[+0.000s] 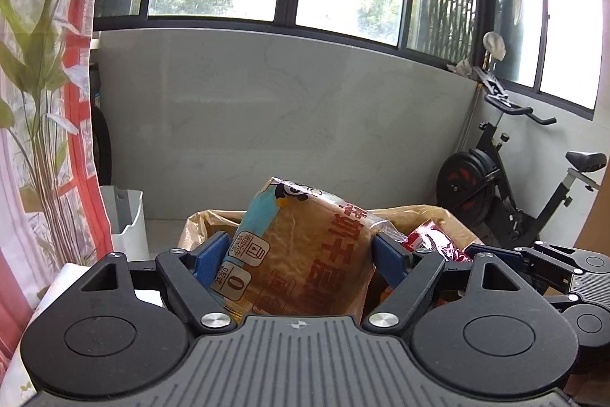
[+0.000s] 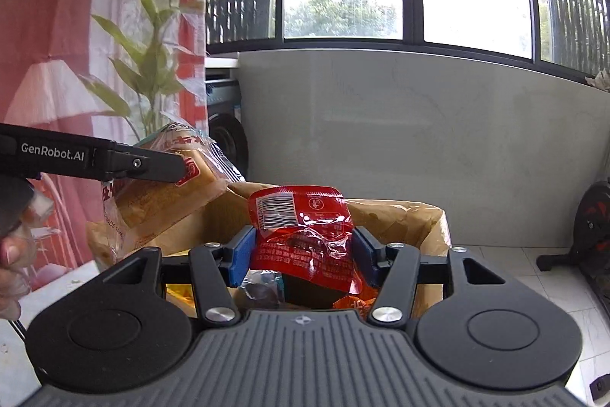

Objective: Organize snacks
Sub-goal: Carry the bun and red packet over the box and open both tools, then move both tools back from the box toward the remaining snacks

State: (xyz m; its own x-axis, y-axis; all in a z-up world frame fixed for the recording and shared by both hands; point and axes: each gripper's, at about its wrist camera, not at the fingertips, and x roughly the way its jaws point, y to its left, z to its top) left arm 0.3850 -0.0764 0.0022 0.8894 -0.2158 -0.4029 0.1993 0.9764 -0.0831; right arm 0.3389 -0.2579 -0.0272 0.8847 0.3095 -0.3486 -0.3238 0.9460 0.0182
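Note:
My left gripper (image 1: 301, 254) is shut on a bagged loaf of bread (image 1: 305, 250) with red lettering and holds it upright above a tan plastic bag (image 1: 450, 220). The loaf (image 2: 164, 193) and the left gripper's finger also show at the left of the right wrist view. My right gripper (image 2: 305, 250) is shut on a red snack packet (image 2: 305, 235) with a barcode, over the open tan bag (image 2: 404, 220). More snack packets (image 2: 263, 288) lie inside the bag below the packet. The red packet (image 1: 434, 239) shows in the left wrist view too.
A grey low wall (image 1: 286, 121) with windows above stands behind the bag. An exercise bike (image 1: 507, 178) stands at the right. A white bin (image 1: 127, 224), a plant (image 1: 42, 71) and a red-patterned curtain (image 1: 80, 102) stand at the left. Tiled floor (image 2: 533, 277) lies at the right.

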